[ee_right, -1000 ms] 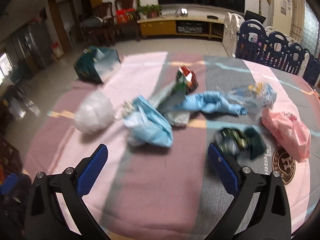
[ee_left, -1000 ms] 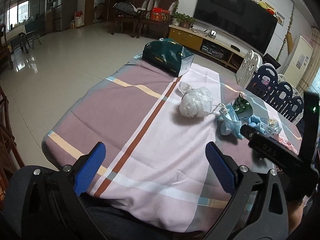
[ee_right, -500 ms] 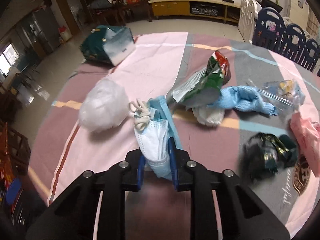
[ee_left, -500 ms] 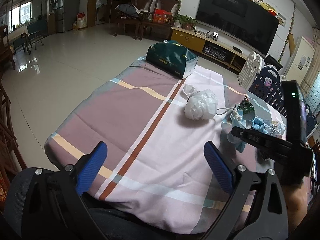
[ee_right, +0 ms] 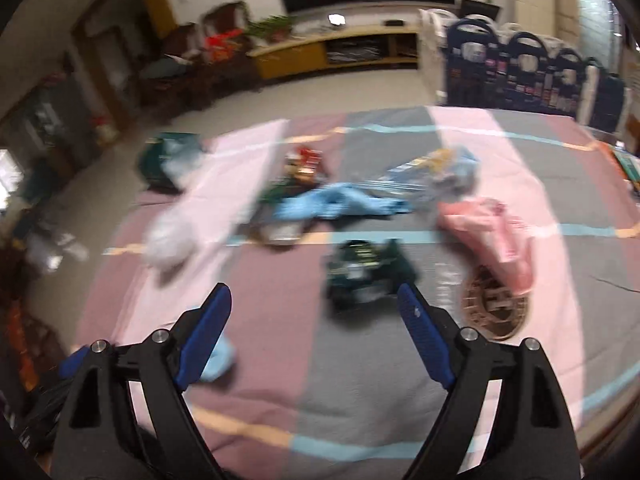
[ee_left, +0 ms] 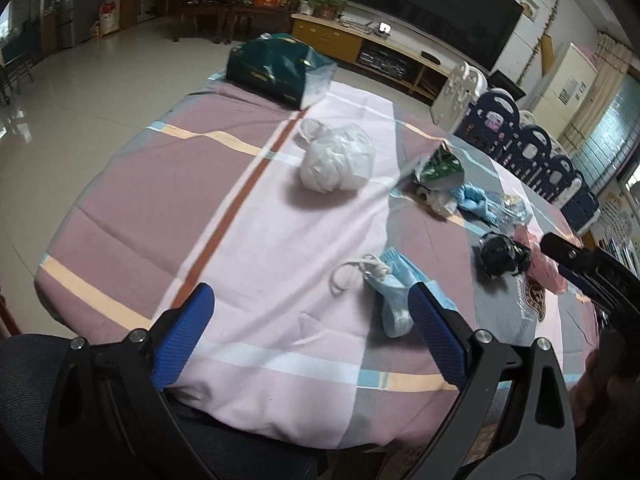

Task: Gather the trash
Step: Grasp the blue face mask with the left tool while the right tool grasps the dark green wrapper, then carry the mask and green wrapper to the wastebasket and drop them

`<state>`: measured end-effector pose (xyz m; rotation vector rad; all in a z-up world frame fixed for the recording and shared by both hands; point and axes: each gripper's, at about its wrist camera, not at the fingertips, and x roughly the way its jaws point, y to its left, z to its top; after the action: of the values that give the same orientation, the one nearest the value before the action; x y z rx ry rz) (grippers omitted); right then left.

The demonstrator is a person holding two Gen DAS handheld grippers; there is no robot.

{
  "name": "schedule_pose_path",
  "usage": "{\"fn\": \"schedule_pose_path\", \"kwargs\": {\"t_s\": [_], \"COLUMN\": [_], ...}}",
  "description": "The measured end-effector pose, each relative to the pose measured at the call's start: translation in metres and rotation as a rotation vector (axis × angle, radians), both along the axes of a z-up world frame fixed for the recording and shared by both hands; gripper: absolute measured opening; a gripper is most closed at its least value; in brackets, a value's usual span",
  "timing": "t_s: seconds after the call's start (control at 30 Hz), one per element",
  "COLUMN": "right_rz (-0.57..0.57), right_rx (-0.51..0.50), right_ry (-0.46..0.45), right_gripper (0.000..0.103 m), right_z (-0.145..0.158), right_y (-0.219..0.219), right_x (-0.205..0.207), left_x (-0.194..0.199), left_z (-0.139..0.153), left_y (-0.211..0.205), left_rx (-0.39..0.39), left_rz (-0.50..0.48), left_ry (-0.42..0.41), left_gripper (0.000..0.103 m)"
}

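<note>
- Trash on a striped cloth-covered table (ee_left: 248, 240): one crumpled white plastic bag (ee_left: 336, 160), one pleated blue face mask (ee_left: 394, 292) with looped white cords, one dark crinkled wrapper (ee_right: 366, 272), one soft pink bag (ee_right: 496, 236).
- Left gripper (ee_left: 312, 336): blue ribbed pads spread wide, holding nothing; the mask lies just ahead, beside its right pad.
- Right gripper (ee_right: 316, 332): jaws have just been opening, nothing between them; the dark wrapper sits just ahead, the pink bag ahead-right.
</note>
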<state>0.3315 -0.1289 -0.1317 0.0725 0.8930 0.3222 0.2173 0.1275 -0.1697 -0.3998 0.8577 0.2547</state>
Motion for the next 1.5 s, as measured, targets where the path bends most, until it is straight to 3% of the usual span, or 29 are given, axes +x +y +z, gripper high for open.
{"fn": "schedule_pose_path", "kwargs": {"t_s": [0.23,0.33,0.37,0.5,0.57,0.6,0.67,0.77,0.83,1.03,1.3,1.5], "right_rz": [-0.04,-0.033,-0.026,-0.005,-0.002,-0.004,-0.008,-0.019,-0.027,-0.057,-0.102,-0.154], "right_rx": [-0.165,-0.167,-0.156,-0.136,-0.102,-0.089,-0.07,-0.04,-0.026,0.024,0.061,0.03], "right_ry": [0.034,0.036,0.035,0.006,0.005,0.005,-0.007,-0.029,-0.048,-0.092,-0.155,-0.172], "right_gripper": [0.084,0.083,0.074,0.06,0.058,0.058,0.058,0.058,0.058,0.058,0.058,0.058], "right_z": [-0.04,-0.05,-0.053,-0.053,-0.049,-0.046,-0.039,-0.026,-0.016,0.011,0.05,0.069], "right_y": [0.021,0.017,0.017,0.013,0.009,0.008,0.004,-0.005,-0.01,-0.031,-0.077,-0.124], "right_x": [0.039,0.041,0.04,0.03,0.024,0.021,0.011,-0.006,-0.019,-0.06,-0.114,-0.163], "left_x": [0.042,0.053,0.055,0.057,0.056,0.056,0.057,0.054,0.052,0.039,0.005,-0.029], "left_z": [-0.015,-0.025,-0.027,-0.031,-0.031,-0.033,-0.035,-0.034,-0.032,-0.017,0.038,0.088], "left_y": [-0.04,-0.049,-0.05,-0.048,-0.048,-0.048,-0.048,-0.049,-0.049,-0.039,-0.037,-0.082], "left_rx": [-0.019,0.002,0.005,0.008,-0.001,-0.017,-0.05,-0.071,-0.078,-0.166,-0.221,-0.193], "left_rz": [-0.125,-0.144,-0.147,-0.149,-0.167,-0.185,-0.209,-0.241,-0.259,-0.268,-0.279,-0.436], "left_ry": [0.059,0.088,0.095,0.091,0.083,0.085,0.087,0.073,0.068,0.02,-0.08,-0.146], "left_gripper": [0.099,0.099,0.099,0.094,0.073,0.067,0.043,0.023,0.017,0.013,0.013,0.013]}}
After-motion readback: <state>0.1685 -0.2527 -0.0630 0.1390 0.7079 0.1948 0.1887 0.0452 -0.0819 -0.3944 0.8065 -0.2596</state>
